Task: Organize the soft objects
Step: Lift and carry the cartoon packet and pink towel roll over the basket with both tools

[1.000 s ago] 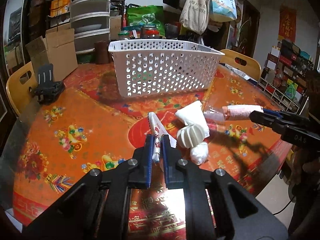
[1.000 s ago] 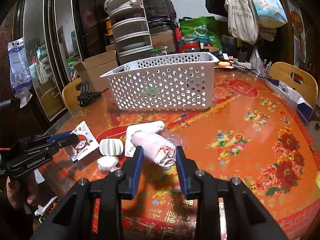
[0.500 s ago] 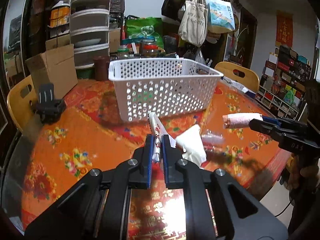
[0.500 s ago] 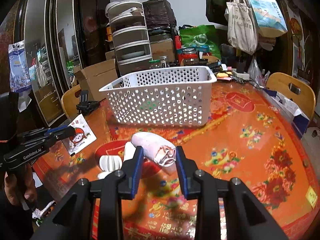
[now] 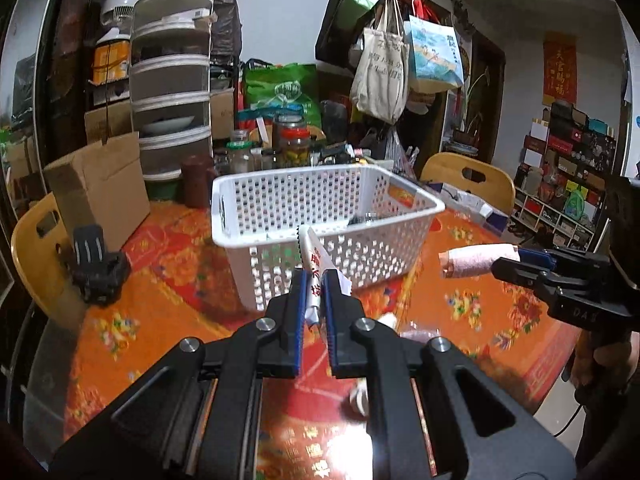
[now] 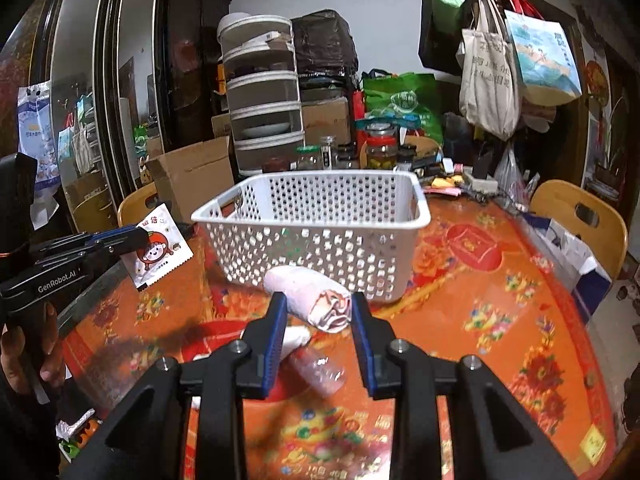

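The left hand-held gripper [image 5: 315,300] was almost fully closed, its blue-padded fingers [image 5: 298,312] pinching a flat white sachet [image 5: 316,264] printed with a cartoon face. Seen edge-on from the left wrist view, the sachet stood nearly upright between the pads, its serrated top edge reaching up in front of the near wall of the white perforated basket [image 5: 320,208]. From the right wrist view the same sachet [image 6: 160,246] hung in the air at the tip of the left hand-held gripper [image 6: 136,240], left of the basket [image 6: 316,216] and apart from it.

The right hand-held gripper [image 6: 318,312] was partly open, as wide as the load it carried: a rolled pink-and-white cloth [image 6: 316,296] clamped between its fingers, the spiral end of the roll facing the camera. The roll was held above the table [image 6: 500,300], just in front of the basket's near wall and below its rim. In the left wrist view the rolled cloth [image 5: 476,260] stuck out from the tip of the right hand-held gripper [image 5: 516,262] to the right of the basket, not touching it.

On the orange flowered table beneath both tools lay a white soft item [image 6: 294,338] and a blurred clear plastic piece [image 6: 320,370], just under the right hand-held gripper. The basket stood on the table ahead of both grippers.
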`<state>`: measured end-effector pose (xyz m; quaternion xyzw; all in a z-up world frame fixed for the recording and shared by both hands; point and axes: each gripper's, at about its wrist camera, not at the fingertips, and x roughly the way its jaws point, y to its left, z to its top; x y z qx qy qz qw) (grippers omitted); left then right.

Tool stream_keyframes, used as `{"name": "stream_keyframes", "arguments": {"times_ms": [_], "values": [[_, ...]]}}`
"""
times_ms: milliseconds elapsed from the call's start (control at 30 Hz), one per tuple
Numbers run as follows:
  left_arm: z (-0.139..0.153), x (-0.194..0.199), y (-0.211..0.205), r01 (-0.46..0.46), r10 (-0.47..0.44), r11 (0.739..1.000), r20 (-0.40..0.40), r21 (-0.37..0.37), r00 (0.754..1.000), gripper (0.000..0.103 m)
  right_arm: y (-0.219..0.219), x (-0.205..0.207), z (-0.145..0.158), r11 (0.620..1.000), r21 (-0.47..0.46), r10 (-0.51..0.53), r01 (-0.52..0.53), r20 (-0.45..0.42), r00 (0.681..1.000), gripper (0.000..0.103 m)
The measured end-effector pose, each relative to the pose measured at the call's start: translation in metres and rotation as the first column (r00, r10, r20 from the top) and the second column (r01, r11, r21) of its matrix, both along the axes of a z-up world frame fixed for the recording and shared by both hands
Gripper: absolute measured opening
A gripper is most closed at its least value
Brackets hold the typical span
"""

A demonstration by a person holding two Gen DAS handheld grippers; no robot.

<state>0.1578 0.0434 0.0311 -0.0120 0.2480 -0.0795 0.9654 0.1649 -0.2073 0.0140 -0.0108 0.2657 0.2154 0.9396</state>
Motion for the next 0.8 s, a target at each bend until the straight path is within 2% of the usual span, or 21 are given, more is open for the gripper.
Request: {"name": "stream_keyframes", "arguments": {"times_ms": [333, 533, 800], "values": [[0.044, 0.042, -0.006, 0.000, -0.002, 1.000, 0.050, 0.027, 0.999, 0.008, -0.001, 0.038, 0.044, 1.000, -0.008, -0.017, 0.017, 0.049, 0.999, 0.031], [0.059, 0.082, -0.003, -0.013, 0.012, 1.000, 0.030, 0.015, 0.999, 0.008, 0.004, 0.074, 0.062, 1.000, -0.010, -0.028, 0.028, 0.041, 0.999, 0.031], [0.068, 0.147, 0.005, -0.033, 0.033, 0.999, -0.036, -0.001, 0.999, 0.008, 0.014, 0.120, 0.066, 0.999, -0.042, -0.035, 0.035, -0.010, 0.999, 0.031]]}}
